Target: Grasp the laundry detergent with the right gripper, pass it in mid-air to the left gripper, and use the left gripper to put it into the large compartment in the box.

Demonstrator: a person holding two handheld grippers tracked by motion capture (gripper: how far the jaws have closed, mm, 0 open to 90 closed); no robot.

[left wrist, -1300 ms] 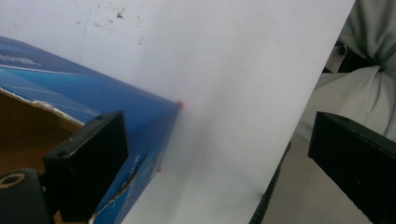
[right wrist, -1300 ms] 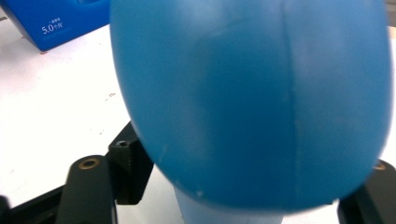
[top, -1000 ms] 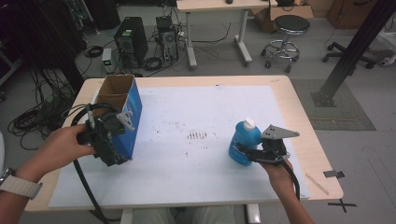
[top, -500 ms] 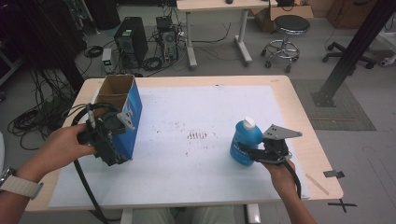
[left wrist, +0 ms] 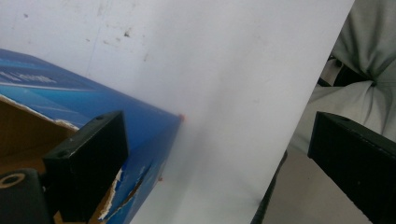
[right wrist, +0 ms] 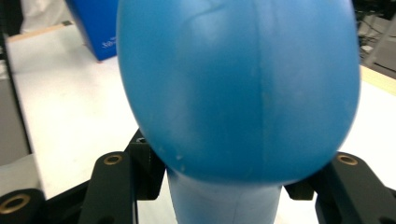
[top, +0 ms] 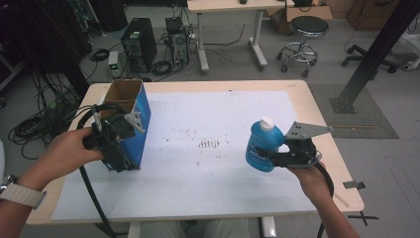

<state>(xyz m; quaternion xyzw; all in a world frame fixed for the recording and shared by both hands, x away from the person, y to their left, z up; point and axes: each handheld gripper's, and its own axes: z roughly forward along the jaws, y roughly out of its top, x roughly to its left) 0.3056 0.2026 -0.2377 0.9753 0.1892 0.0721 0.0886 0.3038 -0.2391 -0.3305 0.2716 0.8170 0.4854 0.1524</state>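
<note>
Right now your right hand-held gripper (top: 270, 159) is clamped on the blue bottle (top: 264, 147), its jaws having just finished closing on the body, white cap up. In the high view the bottle sits at about four o'clock on the tabletop (top: 223, 99), near the right edge, and it looks as if it is coming off the white sheet (top: 208, 188). In the right gripper view the bottle (right wrist: 238, 88) bulges between both jaws, so the hold looks sound.

At nine o'clock your left hand-held gripper (top: 121, 136) steadies the open blue carton (top: 138, 126), which stands tilted with its mouth up. One jaw sits inside the carton wall (left wrist: 140, 135) and the other stands well off it, so that gripper is open, bracing rather than pinching.

You appear to be at the lift-and-carry step. Next, I judge, carry the bottle across toward ten o'clock, clear the carton rim, and lower it in upright while the left side keeps the carton from tipping.
</note>
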